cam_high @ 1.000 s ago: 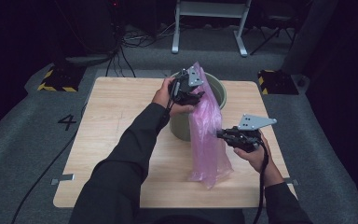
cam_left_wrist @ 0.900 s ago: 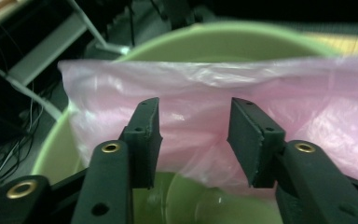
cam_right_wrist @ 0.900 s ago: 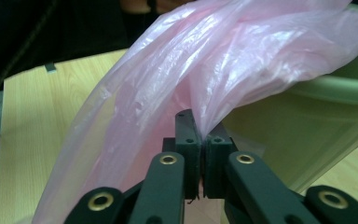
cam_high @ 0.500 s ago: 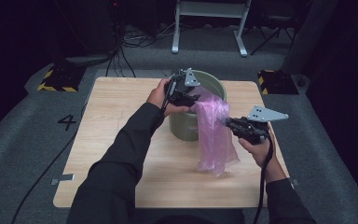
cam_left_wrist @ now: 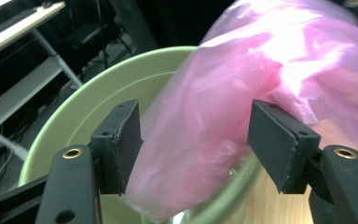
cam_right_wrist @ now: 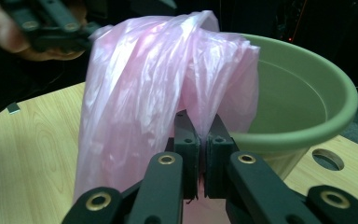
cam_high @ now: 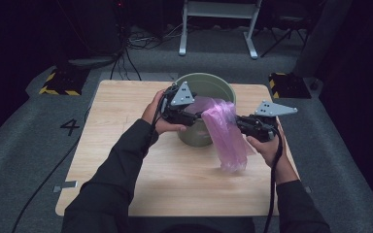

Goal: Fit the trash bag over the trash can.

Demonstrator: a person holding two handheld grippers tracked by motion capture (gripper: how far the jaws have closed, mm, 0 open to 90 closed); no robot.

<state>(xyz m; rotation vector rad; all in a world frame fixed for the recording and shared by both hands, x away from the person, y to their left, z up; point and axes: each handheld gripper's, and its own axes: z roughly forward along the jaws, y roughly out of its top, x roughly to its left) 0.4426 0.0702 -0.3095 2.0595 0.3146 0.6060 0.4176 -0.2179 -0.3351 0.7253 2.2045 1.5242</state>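
A thin pink plastic bag (cam_high: 228,138) drapes from the mouth of a green bucket (cam_high: 218,85) down its near right side. My right gripper (cam_high: 240,124) is shut on a fold of the bag (cam_right_wrist: 135,84), right next to the bucket's rim (cam_right_wrist: 307,93). My left gripper (cam_high: 194,116) reaches in from the bucket's left. Its jaws have just been opening. They stand apart around the bag's upper part (cam_left_wrist: 261,70) over the rim (cam_left_wrist: 98,98), and the pads (cam_left_wrist: 128,140) do not squeeze the film.
The bucket stands at the far middle of a light wooden table (cam_high: 126,111). A round hole (cam_right_wrist: 325,159) in the tabletop lies beside the bucket. Cables and a white stand (cam_high: 218,29) lie on the grey floor beyond.
My left gripper's jaws have parted and it has drawn toward the near left of the bucket. My right gripper has lifted the bag up to the rim, so the bag hangs shorter.
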